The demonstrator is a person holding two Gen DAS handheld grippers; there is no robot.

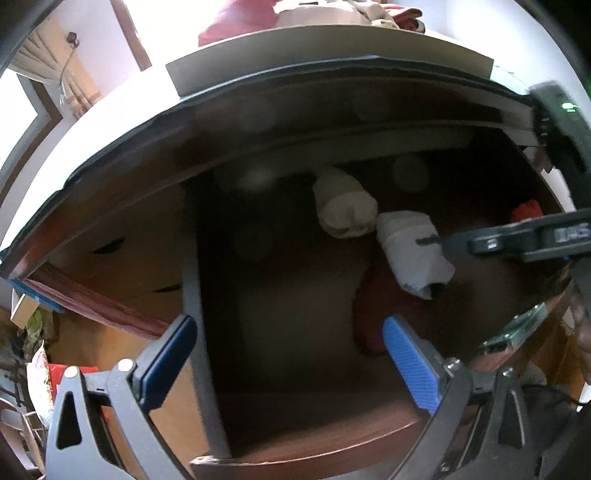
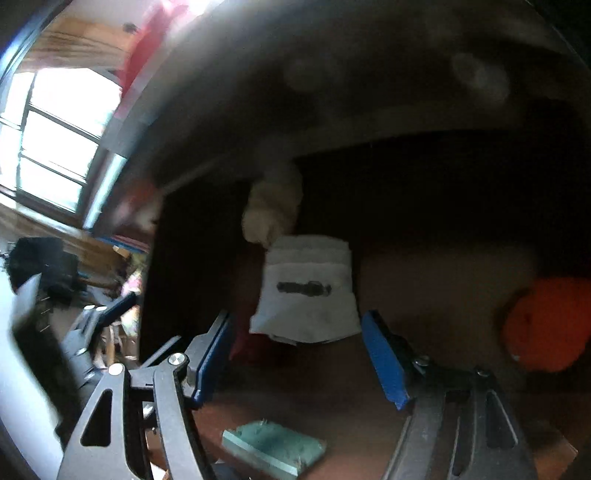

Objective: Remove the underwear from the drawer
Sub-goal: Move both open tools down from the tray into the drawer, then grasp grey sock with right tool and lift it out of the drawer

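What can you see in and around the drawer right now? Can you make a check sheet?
Surface: open wooden drawer, dark inside, with a grey divider.
Job's things: white folded bundle with a dark mark; cream rolled bundle touching it behind; dark red cloth underneath.
Clutter: orange cloth at the right; green block near the front.
Grippers: left tool open, empty; right tool open, empty, white bundle just ahead.
Cables: black cord, lower right.
Surroundings: bright window, curtain, clothes piled on top.
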